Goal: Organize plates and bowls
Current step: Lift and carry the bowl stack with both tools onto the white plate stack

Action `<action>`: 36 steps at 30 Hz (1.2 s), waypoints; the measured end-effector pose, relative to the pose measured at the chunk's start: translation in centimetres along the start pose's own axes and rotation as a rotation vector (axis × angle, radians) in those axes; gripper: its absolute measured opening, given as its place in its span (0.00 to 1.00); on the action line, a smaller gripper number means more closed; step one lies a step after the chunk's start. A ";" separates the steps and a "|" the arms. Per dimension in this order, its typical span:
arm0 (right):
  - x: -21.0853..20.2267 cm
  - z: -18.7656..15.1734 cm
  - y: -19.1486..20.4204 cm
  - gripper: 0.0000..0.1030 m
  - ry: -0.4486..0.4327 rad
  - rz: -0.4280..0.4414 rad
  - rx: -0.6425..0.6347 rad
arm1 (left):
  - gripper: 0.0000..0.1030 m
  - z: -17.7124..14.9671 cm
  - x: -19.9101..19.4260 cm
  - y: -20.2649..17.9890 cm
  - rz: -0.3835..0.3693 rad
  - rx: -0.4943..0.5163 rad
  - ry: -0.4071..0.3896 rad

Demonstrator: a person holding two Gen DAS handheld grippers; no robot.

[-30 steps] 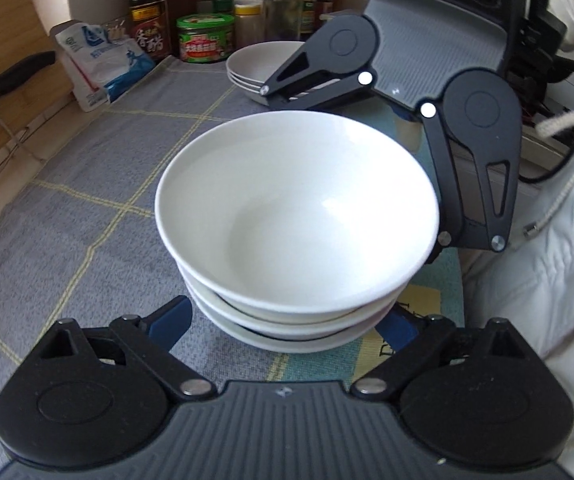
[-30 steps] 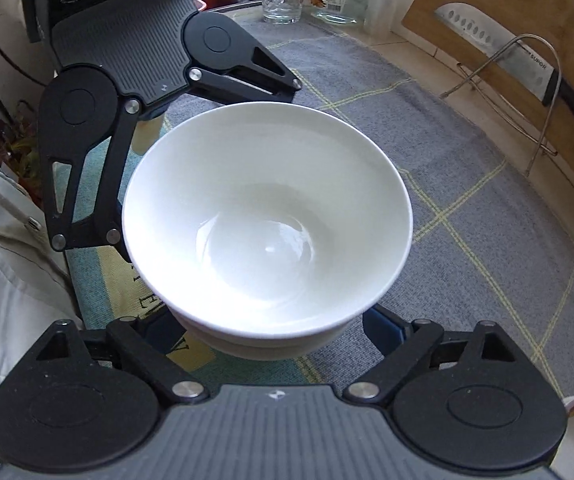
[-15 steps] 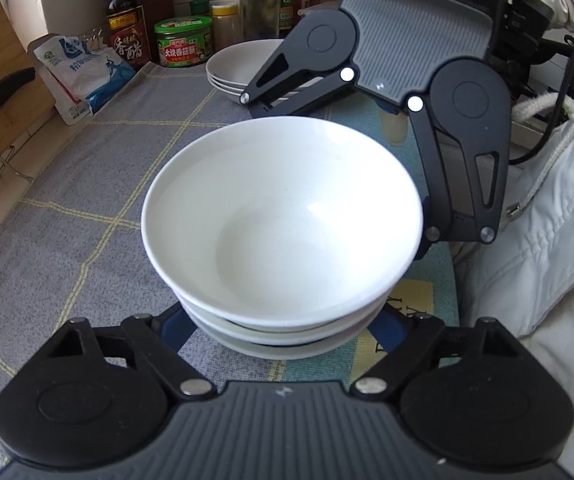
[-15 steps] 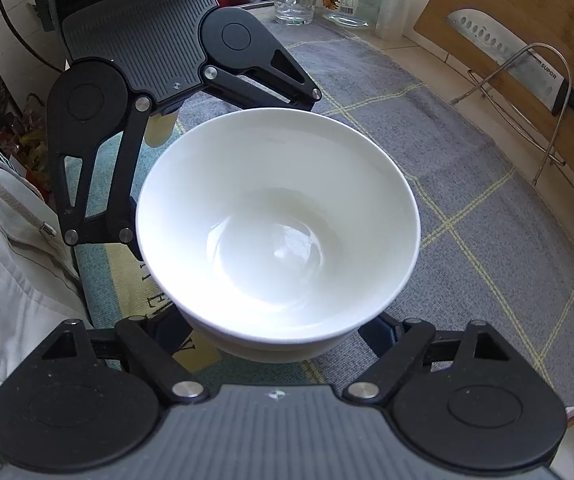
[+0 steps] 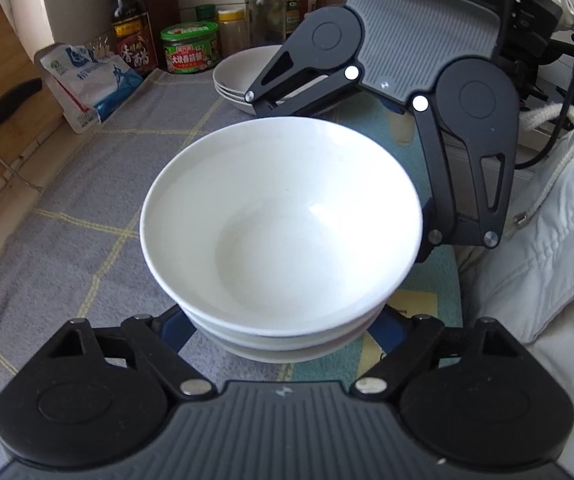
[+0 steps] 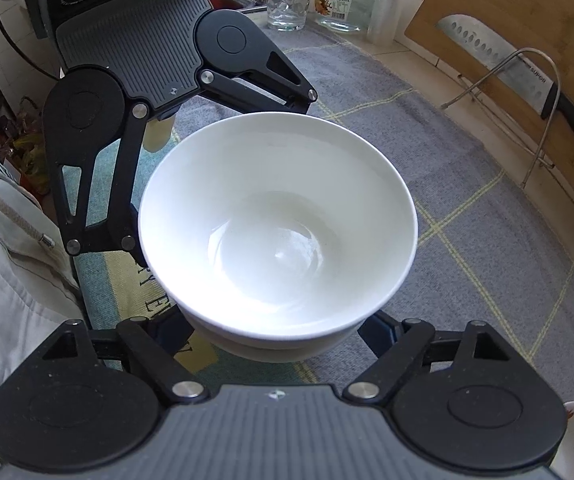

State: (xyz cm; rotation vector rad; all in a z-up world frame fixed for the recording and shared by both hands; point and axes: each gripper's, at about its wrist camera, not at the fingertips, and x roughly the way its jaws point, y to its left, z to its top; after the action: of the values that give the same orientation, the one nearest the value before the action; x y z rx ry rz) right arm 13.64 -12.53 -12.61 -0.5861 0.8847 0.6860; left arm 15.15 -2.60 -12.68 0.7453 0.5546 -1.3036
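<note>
Centrally, a stack of white glazed ceramic bowls [image 5: 281,236] sits between two black two-finger grippers facing each other over a grey cloth with yellow grid lines [image 5: 67,236]. Both spread wide around the stack's lower bowls, the left gripper [image 5: 283,330] from 6 o'clock in its own view, the right gripper [image 6: 277,330] likewise in its view; whether the fingertips press the bowls I cannot tell, since the rims hide them. At 12 o'clock in the left view, a second stack of white shallow plates [image 5: 239,76] rests near a green-lidded jar [image 5: 190,47].
</note>
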 end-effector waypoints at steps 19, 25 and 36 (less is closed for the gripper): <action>-8.2 -6.3 -7.1 0.88 -0.053 -0.079 0.017 | 0.86 10.9 4.0 0.5 0.023 0.084 -0.040; -10.4 -9.5 -10.2 0.88 -0.039 -0.137 0.044 | 0.86 14.9 7.2 0.7 0.016 0.141 -0.065; -11.2 -14.9 -14.5 0.88 0.002 -0.187 0.120 | 0.86 19.2 13.5 2.0 -0.025 0.194 -0.079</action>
State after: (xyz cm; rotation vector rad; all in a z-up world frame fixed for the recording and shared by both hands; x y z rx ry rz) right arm 12.06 -35.70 -8.11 -0.5537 0.8546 0.4606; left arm 18.88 -25.65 -9.73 0.8446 0.3778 -1.4175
